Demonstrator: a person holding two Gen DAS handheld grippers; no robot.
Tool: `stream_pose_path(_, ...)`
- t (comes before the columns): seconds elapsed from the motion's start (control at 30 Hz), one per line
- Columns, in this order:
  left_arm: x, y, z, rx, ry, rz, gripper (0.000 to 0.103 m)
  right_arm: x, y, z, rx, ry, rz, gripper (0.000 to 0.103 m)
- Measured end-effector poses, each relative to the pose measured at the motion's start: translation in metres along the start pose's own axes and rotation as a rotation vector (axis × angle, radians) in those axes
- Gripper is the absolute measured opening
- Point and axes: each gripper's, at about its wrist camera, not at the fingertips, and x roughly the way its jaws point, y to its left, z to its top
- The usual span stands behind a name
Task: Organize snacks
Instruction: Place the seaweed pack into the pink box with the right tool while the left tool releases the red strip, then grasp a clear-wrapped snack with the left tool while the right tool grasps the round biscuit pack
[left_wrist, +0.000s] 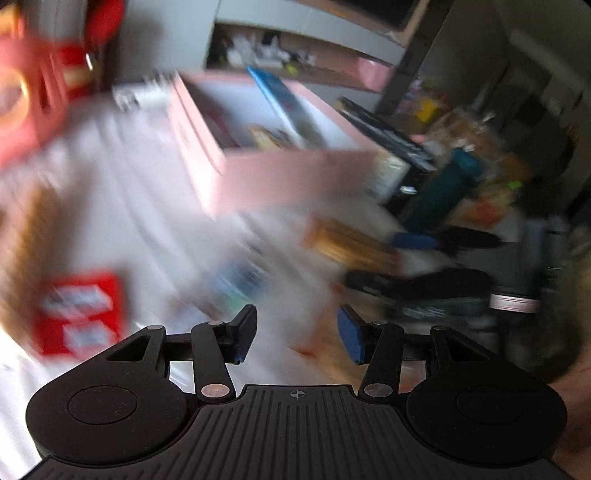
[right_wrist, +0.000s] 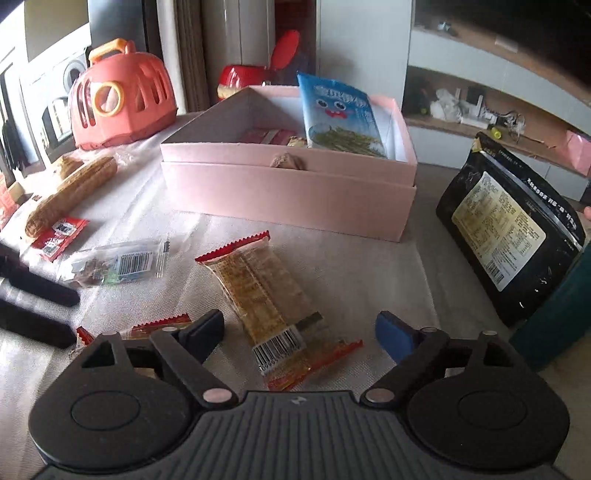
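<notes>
From my remote seat, a cluttered room with wall shelves (right_wrist: 498, 122) frames the cloth-covered desk (right_wrist: 351, 266), its pink box (right_wrist: 288, 192) behind a long cracker packet (right_wrist: 266, 306) lying barcode-end nearest my wide-open, empty right hand-held gripper (right_wrist: 299, 332).

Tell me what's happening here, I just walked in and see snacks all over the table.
A person with a gripper in each hand is sorting snacks into a pink box. A blue packet and a few small snacks are already inside. The right gripper is open, hanging over a clear-wrapped cracker bar on the table, not gripping it. The left gripper is open and empty; its view is blurred. Several packets still lie loose, and a black pouch stands to the right.
</notes>
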Motion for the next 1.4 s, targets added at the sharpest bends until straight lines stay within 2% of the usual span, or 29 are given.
stream_pose_path(0.1,0.005,0.007,0.005,0.076,0.024,0.135,0.054,-0.001,0.000,-0.006,0.003,-0.033,-0.003,0.091)
stream_pose_path(0.2,0.015,0.014,0.005,0.118,0.094,0.171,0.054,0.000,-0.001,-0.006,0.008,-0.040,-0.006,0.092)
stream_pose_path(0.27,0.019,0.017,0.004,0.139,0.106,0.183,0.057,0.000,-0.001,-0.006,0.010,-0.040,-0.006,0.093)
stream_pose_path(0.33,0.022,0.017,0.004,0.134,0.109,0.175,0.056,0.000,0.000,-0.006,0.010,-0.040,-0.008,0.094)
stream_pose_path(0.47,0.022,0.011,0.000,0.121,0.093,0.128,0.045,0.001,-0.001,-0.007,0.017,-0.023,0.003,0.103)
stream_pose_path(0.53,0.019,0.003,-0.005,0.123,0.099,0.109,0.043,0.001,-0.001,-0.007,0.012,-0.015,0.008,0.103)
stream_pose_path(0.73,0.009,-0.014,-0.021,0.101,0.117,0.054,0.043,0.001,-0.001,-0.007,0.006,-0.008,0.014,0.103)
stream_pose_path(0.9,0.015,0.000,-0.015,-0.009,0.073,0.070,0.044,0.000,0.000,-0.009,0.000,-0.018,0.011,0.103)
stream_pose_path(1.07,0.025,0.006,-0.008,-0.053,0.030,0.042,0.044,0.000,0.000,-0.009,0.000,-0.020,0.010,0.103)
stream_pose_path(1.23,0.032,0.007,-0.004,-0.054,-0.010,0.031,0.045,0.000,0.000,-0.009,-0.001,-0.021,0.011,0.103)
stream_pose_path(1.4,0.026,-0.004,-0.001,0.036,0.030,0.018,0.046,0.000,0.000,-0.009,-0.001,-0.020,0.011,0.103)
